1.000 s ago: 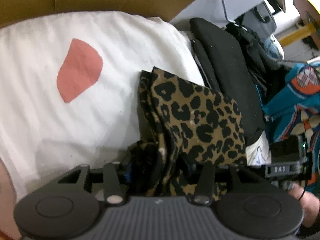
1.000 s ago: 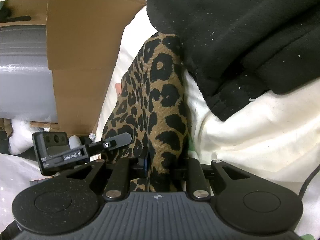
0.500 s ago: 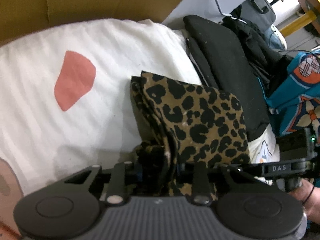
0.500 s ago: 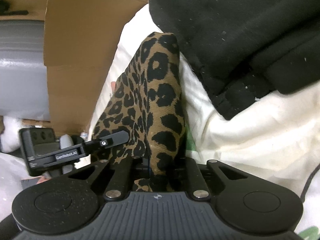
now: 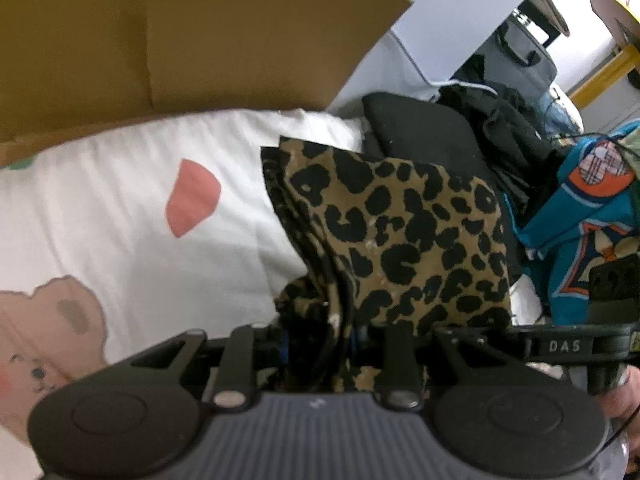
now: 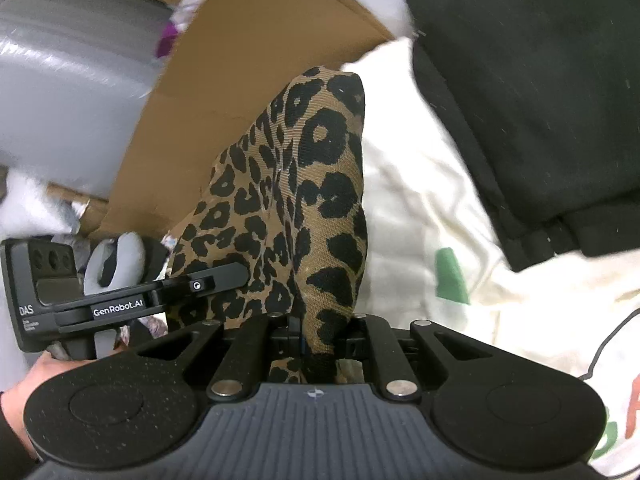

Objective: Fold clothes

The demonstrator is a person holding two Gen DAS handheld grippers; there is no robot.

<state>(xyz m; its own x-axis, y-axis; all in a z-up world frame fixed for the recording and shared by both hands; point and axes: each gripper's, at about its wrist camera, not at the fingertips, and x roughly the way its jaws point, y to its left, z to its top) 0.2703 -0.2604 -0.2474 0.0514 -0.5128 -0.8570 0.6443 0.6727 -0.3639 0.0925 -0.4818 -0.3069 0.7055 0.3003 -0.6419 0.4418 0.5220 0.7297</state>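
A folded leopard-print garment [image 5: 400,232] hangs between my two grippers, lifted above the white printed sheet [image 5: 120,220]. My left gripper [image 5: 320,332] is shut on a bunched, layered edge of it at the bottom of the left wrist view. My right gripper [image 6: 316,328] is shut on another edge, and the leopard cloth [image 6: 304,184] rises from its jaws in a peak. The left gripper's finger [image 6: 216,280] reaches into the right wrist view beside the cloth, with a hand [image 6: 44,376] under it. The fingertips of both grippers are hidden by the cloth.
A brown cardboard sheet [image 5: 160,40] stands behind the white sheet. A black garment [image 5: 432,136] lies right of the leopard cloth, also large at the top right of the right wrist view [image 6: 540,100]. A teal patterned garment [image 5: 592,208] lies at far right. A grey case [image 6: 60,80] stands at left.
Both grippers have risen with the leopard garment, lifting it off the sheet. The jaws of both narrowed onto the cloth. More cardboard shows behind.
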